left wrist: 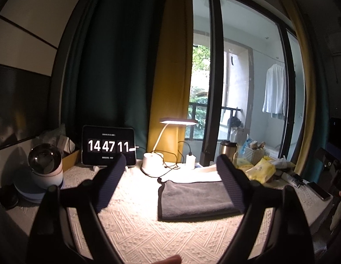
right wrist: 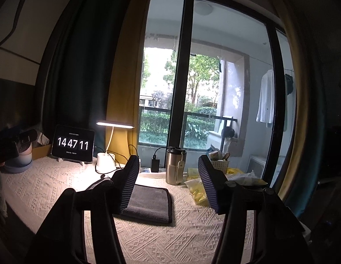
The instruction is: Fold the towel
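Grey towel [left wrist: 197, 198] is lying folded flat on the bench [left wrist: 137, 231], which is wearing a cream knitted cover. You are holding both tongs above it, gripping nothing. Your left tongs [left wrist: 170, 184] are standing wide open, ribbed pads well apart; the right-hand pad [left wrist: 231, 187] is overlapping the towel's right edge in the left wrist view, though contact is not clear. Your right tongs [right wrist: 168, 184] are also spread wide, with the left-hand pad [right wrist: 128, 184] showing over the towel's [right wrist: 148, 204] left part, the rest of the folded cloth sitting between the fingers.

Behind the towel, a lit white desk lamp [left wrist: 153, 162] is shining down on the bench. A tablet clock [left wrist: 109, 146] reading 14 47 11 is standing left of the lamp, and a rounded white device with a dark dome [left wrist: 45, 165] is sitting further left. A steel tumbler [right wrist: 176, 167] is standing behind the towel to the right, beside yellow packets [right wrist: 199, 191] and a white basket [right wrist: 219, 165]. A phone [left wrist: 320, 190] is lying at the far right of the bench.
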Action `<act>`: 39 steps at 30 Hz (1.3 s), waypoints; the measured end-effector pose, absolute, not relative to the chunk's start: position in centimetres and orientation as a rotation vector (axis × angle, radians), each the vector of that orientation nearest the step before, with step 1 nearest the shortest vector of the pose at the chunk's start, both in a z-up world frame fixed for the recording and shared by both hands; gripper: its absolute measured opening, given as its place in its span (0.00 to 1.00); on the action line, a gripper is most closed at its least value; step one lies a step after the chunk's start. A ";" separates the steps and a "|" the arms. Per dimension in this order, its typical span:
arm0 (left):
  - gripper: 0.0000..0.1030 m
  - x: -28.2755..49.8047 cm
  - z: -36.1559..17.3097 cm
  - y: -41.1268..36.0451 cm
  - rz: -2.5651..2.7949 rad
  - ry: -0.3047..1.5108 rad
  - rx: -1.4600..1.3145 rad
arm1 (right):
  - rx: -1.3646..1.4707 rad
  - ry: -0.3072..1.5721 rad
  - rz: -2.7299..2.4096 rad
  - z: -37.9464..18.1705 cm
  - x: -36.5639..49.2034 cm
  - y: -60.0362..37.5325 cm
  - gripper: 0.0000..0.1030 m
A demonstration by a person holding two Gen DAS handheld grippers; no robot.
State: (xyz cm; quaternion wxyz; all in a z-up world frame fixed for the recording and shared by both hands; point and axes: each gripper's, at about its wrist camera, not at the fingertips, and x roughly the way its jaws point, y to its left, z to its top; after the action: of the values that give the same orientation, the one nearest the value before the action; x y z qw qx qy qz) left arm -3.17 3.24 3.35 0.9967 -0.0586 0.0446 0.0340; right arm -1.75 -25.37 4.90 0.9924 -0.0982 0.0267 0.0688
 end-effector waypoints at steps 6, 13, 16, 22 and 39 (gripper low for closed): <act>0.84 -3.2 3.4 3.0 0.077 0.093 -0.105 | -0.198 0.060 0.138 4.8 -1.7 -25.3 0.57; 0.84 -3.1 3.5 3.0 0.103 0.100 -0.106 | -0.198 0.063 0.137 4.8 -1.6 -25.2 0.57; 0.84 -3.1 3.5 3.0 0.119 0.103 -0.107 | -0.197 0.065 0.136 4.7 -1.6 -25.3 0.57; 0.88 -3.2 3.4 3.1 0.128 0.096 -0.107 | -0.198 0.067 0.137 4.7 -1.6 -25.3 0.57; 0.91 -3.1 3.3 3.0 0.117 0.108 -0.106 | -0.198 0.083 0.138 4.2 -1.4 -25.5 0.57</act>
State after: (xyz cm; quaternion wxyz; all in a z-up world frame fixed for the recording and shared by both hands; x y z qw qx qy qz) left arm -3.05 3.01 3.27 0.9954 -0.0528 0.0539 0.0587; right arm -1.37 -25.46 4.23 0.9919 -0.0988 0.0414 0.0686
